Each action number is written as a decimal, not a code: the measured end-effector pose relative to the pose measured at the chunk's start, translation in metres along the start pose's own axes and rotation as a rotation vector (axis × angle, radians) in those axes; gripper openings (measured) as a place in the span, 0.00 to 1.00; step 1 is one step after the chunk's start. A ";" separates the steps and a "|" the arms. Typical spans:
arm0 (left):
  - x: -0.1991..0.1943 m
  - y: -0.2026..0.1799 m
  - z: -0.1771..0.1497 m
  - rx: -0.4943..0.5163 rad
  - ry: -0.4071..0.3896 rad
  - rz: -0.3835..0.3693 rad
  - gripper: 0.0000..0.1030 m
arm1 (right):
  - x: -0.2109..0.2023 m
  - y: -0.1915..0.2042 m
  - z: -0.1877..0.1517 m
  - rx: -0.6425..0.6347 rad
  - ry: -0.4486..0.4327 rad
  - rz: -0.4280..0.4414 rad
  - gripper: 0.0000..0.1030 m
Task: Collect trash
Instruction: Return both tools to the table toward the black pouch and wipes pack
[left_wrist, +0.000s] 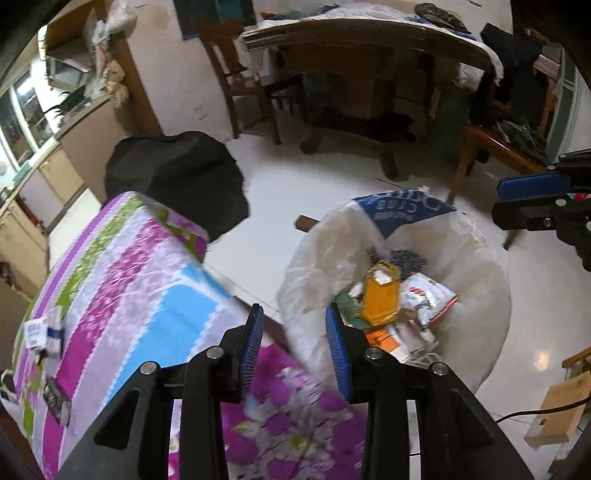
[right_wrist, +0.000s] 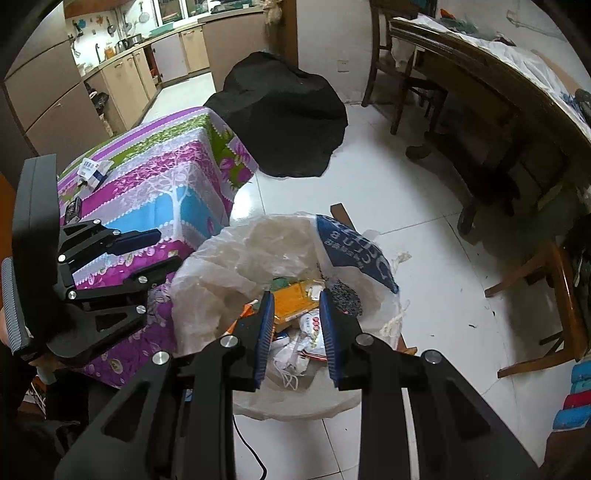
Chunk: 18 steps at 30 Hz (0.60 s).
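Observation:
A white plastic trash bag (left_wrist: 476, 295) with a blue printed panel stands open on the floor, also in the right wrist view (right_wrist: 229, 266). Inside lie an orange-yellow packet (left_wrist: 382, 291), also seen from the right wrist (right_wrist: 295, 301), white wrappers (left_wrist: 428, 295) and other litter. My left gripper (left_wrist: 295, 343) is open and empty, over the table's corner beside the bag; it also shows in the right wrist view (right_wrist: 162, 251). My right gripper (right_wrist: 297, 332) is open and empty just above the bag's mouth; it also shows in the left wrist view (left_wrist: 532, 199). A small white-and-blue box (left_wrist: 42, 332) and a dark small item (left_wrist: 55, 397) lie on the floral tablecloth (left_wrist: 122, 280).
A black cloth-covered mound (right_wrist: 280, 110) sits on the white tiled floor behind the table. A large wooden dining table (right_wrist: 498, 92) with chairs (left_wrist: 243, 77) stands at the back. A wooden stool (right_wrist: 546, 314) is to the right, a cardboard box (left_wrist: 557, 413) and a cable on the floor.

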<state>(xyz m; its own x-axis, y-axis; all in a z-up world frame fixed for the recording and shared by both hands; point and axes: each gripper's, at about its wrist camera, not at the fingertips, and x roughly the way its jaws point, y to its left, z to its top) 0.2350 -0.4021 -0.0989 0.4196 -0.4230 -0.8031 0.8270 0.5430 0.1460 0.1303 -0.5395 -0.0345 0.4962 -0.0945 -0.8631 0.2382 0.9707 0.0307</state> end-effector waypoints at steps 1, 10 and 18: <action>-0.003 0.004 -0.003 -0.005 -0.004 0.013 0.35 | 0.001 0.004 0.001 -0.004 -0.002 0.004 0.23; -0.029 0.035 -0.032 -0.031 -0.043 0.121 0.37 | 0.015 0.046 0.012 -0.037 -0.022 0.060 0.23; -0.043 0.072 -0.056 -0.102 -0.049 0.178 0.42 | 0.030 0.090 0.024 -0.082 -0.027 0.111 0.23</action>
<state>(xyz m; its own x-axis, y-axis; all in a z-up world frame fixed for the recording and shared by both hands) 0.2553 -0.3044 -0.0863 0.5753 -0.3480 -0.7403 0.6974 0.6815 0.2216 0.1869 -0.4600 -0.0460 0.5378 0.0095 -0.8430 0.1122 0.9902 0.0827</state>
